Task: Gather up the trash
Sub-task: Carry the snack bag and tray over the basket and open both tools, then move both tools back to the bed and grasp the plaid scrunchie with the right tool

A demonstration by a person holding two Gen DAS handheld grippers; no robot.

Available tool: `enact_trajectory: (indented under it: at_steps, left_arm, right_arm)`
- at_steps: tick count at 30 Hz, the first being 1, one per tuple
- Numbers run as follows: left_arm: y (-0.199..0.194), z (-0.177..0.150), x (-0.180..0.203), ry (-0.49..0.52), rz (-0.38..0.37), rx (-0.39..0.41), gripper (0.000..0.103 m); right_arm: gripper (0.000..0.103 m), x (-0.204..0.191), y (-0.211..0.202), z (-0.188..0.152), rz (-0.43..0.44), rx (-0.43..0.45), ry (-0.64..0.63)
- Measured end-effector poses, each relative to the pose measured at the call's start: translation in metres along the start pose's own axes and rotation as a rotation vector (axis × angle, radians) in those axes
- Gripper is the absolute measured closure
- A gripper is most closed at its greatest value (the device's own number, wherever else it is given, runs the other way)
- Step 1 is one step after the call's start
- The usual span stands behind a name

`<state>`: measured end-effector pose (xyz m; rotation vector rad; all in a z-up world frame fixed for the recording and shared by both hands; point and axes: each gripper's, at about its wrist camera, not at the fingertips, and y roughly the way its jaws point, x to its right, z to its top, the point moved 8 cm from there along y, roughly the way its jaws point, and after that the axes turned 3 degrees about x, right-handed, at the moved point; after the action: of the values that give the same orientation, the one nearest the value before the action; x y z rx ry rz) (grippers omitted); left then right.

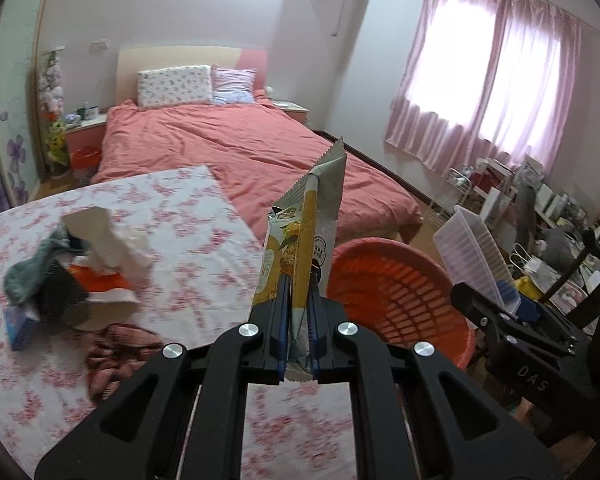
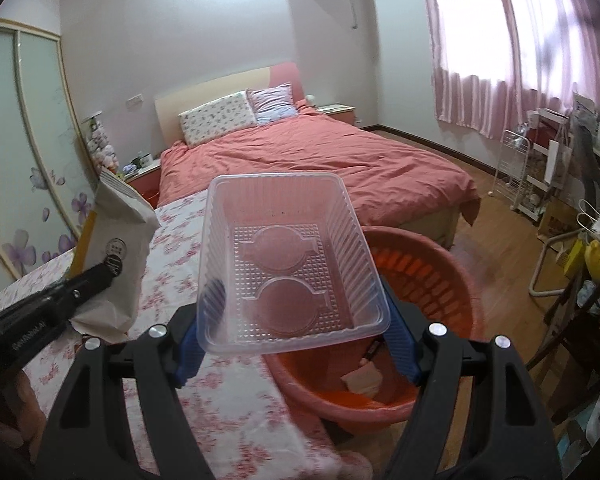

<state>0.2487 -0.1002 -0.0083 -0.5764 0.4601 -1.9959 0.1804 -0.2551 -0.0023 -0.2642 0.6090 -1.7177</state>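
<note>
Two grippers are loaded: the left gripper (image 1: 299,300) is clamped on an upright snack wrapper (image 1: 300,236) and the right gripper (image 2: 296,316) grips a clear plastic tray (image 2: 288,256), both beside the orange basket (image 2: 444,264) at the floral-clothed table (image 1: 188,216) edge.

A clear, glossy plastic tray (image 2: 292,264), ribbed on its walls and embossed with a fine grid on its floor, is seen between the blue plastic pads of the right gripper (image 2: 296,344). A crinkled snack wrapper (image 1: 304,236), printed on one face and matt grey on the other, is pinched by the left gripper (image 1: 298,332), whose black frame looks matt plastic, with shiny metal bolt heads. At four o'clock from the wrapper, an orange plastic basket (image 1: 396,288) with slotted walls is seen. The table (image 1: 188,216) is covered by a floral printed cloth, matt and smooth. The floor (image 2: 500,232) is glossy wood.
</note>
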Motion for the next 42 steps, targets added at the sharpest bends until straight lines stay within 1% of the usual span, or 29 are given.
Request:
enact_trajectory:
  at_steps: [13, 17, 21, 25, 29, 32, 33, 34, 35, 36, 41, 42]
  left_arm:
    - [0.046, -0.002, 0.067, 0.044, -0.142, -0.052, 0.095]
    - [0.058, -0.004, 0.083, 0.058, -0.178, -0.070, 0.095]
    - [0.070, -0.009, 0.093, 0.071, -0.200, -0.091, 0.095]
    - [0.084, -0.015, 0.095, 0.063, -0.217, -0.123, 0.095]
    - [0.096, -0.021, 0.098, 0.067, -0.221, -0.157, 0.095]
    - [0.103, -0.028, 0.096, 0.069, -0.207, -0.190, 0.093]
    - [0.105, -0.030, 0.094, 0.069, -0.201, -0.197, 0.089]
    - [0.107, -0.032, 0.093, 0.067, -0.194, -0.205, 0.076]
    - [0.108, -0.034, 0.087, 0.060, -0.175, -0.210, 0.071]
    - [0.109, -0.035, 0.084, 0.053, -0.163, -0.211, 0.063]
    - [0.105, -0.036, 0.067, 0.028, -0.109, -0.223, 0.056]
    - [0.102, -0.036, 0.062, 0.028, -0.093, -0.219, 0.051]
  right_arm:
    - [0.030, 0.063, 0.015, 0.004, -0.082, -0.002, 0.073]
    - [0.030, 0.081, 0.020, 0.005, -0.098, -0.001, 0.097]
    - [0.030, 0.099, 0.030, 0.006, -0.097, -0.006, 0.132]
    - [0.030, 0.109, 0.042, 0.004, -0.093, -0.018, 0.159]
    - [0.030, 0.114, 0.055, 0.001, -0.091, -0.032, 0.171]
    - [0.028, 0.119, 0.066, 0.001, -0.075, -0.040, 0.195]
    - [0.027, 0.122, 0.069, 0.001, -0.073, -0.044, 0.204]
    - [0.025, 0.124, 0.071, 0.000, -0.072, -0.047, 0.210]
    - [0.021, 0.126, 0.073, -0.001, -0.076, -0.048, 0.214]
    - [0.020, 0.126, 0.074, -0.002, -0.078, -0.047, 0.217]
    - [0.019, 0.127, 0.072, -0.006, -0.102, -0.046, 0.207]
    - [0.019, 0.126, 0.071, -0.007, -0.105, -0.044, 0.201]
